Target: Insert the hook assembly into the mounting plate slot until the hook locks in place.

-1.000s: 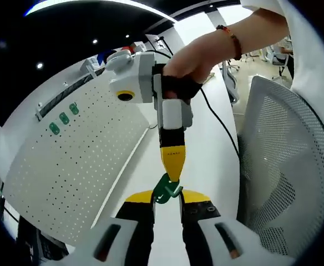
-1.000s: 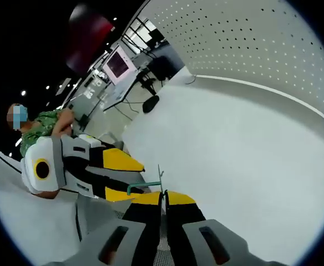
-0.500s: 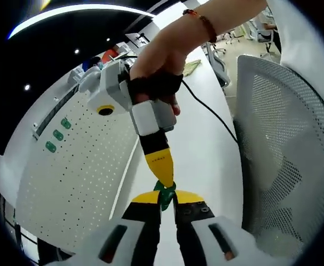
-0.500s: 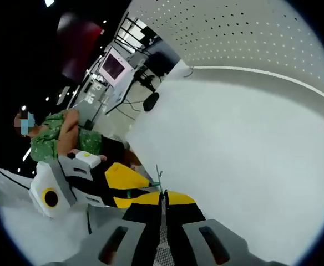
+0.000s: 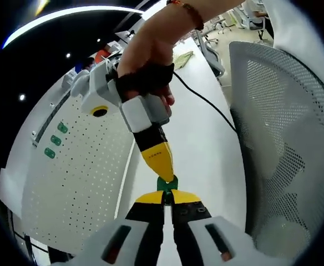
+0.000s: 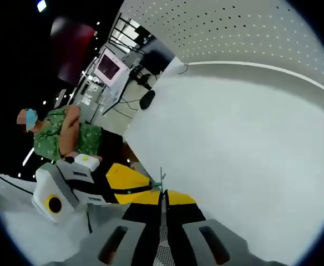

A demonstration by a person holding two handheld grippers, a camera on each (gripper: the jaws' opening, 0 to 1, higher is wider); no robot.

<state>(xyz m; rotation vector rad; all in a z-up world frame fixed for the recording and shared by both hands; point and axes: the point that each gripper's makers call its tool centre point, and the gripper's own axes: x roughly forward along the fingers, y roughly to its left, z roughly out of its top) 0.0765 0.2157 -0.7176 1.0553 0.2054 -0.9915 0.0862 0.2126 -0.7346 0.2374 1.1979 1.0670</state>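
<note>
The small green hook (image 5: 167, 183) sits pinched between the tips of both tools: the left hand-held gripper (image 5: 167, 195) closed on it from below, the right hand-held gripper (image 5: 161, 173) meeting it from ahead, apparently also clamped, though its contact is hard to read. The perforated mounting plate (image 5: 76, 183) stands well off to the left gripper's left. Two opposing grips could twist or drop the hook above the white surface (image 5: 206, 149) during hand-over.
</note>
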